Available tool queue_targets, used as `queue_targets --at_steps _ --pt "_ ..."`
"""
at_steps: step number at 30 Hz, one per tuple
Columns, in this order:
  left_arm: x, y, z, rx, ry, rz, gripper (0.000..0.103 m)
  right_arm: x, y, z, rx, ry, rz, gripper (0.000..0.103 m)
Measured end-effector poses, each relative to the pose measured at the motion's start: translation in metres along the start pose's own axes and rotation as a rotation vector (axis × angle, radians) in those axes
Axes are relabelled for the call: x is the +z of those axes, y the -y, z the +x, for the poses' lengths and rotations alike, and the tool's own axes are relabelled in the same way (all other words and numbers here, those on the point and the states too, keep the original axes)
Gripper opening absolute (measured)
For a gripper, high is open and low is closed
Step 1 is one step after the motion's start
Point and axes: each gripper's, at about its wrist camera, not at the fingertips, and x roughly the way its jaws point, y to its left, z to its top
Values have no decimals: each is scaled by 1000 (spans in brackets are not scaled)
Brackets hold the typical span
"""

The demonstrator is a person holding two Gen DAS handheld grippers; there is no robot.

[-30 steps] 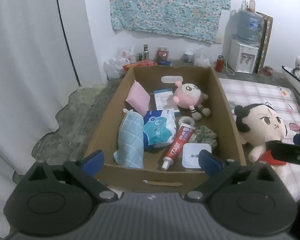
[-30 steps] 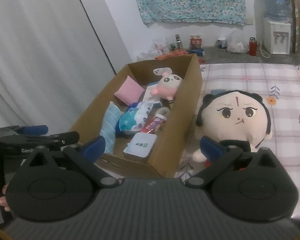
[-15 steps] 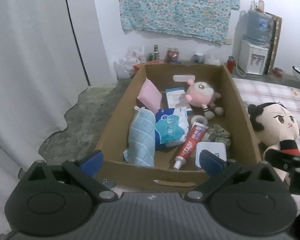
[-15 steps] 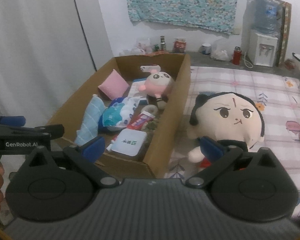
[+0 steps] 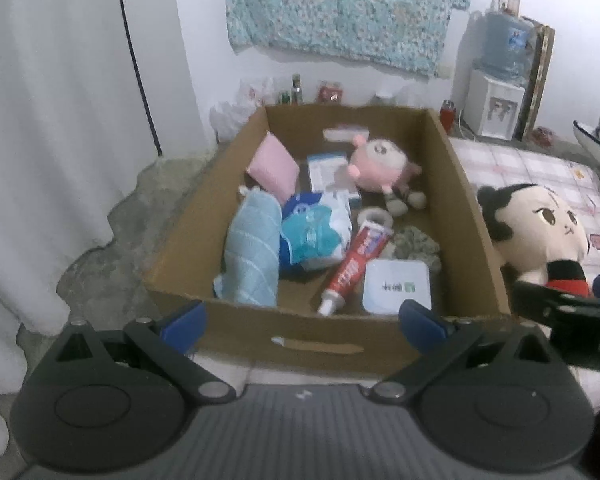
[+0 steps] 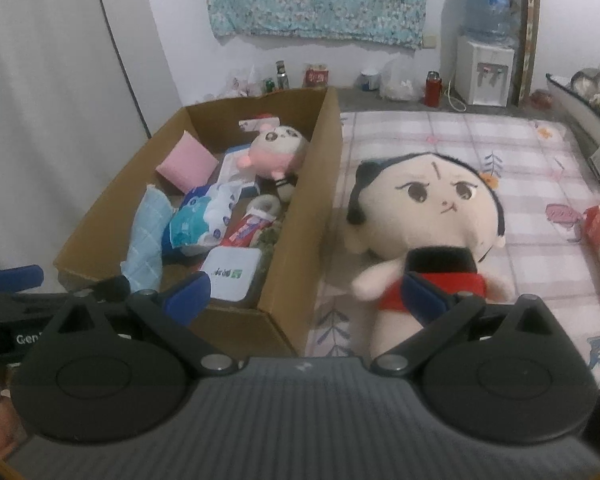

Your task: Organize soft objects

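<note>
Grippers (image 5: 302, 318) (image 6: 306, 300) agape nr box (image 5: 204, 204).

Both grippers were held level and side by side, the left gripper (image 5: 302, 322) and the right gripper (image 6: 306, 298) each with fingers spread wide, gripping nothing.

A white plastered wall (image 6: 180, 40) is hung with a teal floral cloth (image 6: 320, 0) at 12 o'clock. A white water dispenser (image 6: 485, 70) is seen at 1 o'clock, a white curtain (image 5: 40, 120) at 9 o'clock, and worn grey concrete floor (image 5: 140, 200) below.
</note>
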Motion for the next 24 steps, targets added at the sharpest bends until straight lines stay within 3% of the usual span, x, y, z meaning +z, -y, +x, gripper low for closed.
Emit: queue_targets --at_steps 8,24 --pt "-6 -1 6 4 -54 -28 103 -7 0 10 6 -50 4 102" --pt "-4 4 4 18 -49 -13 103 -9 8 14 1 -77 9 102"
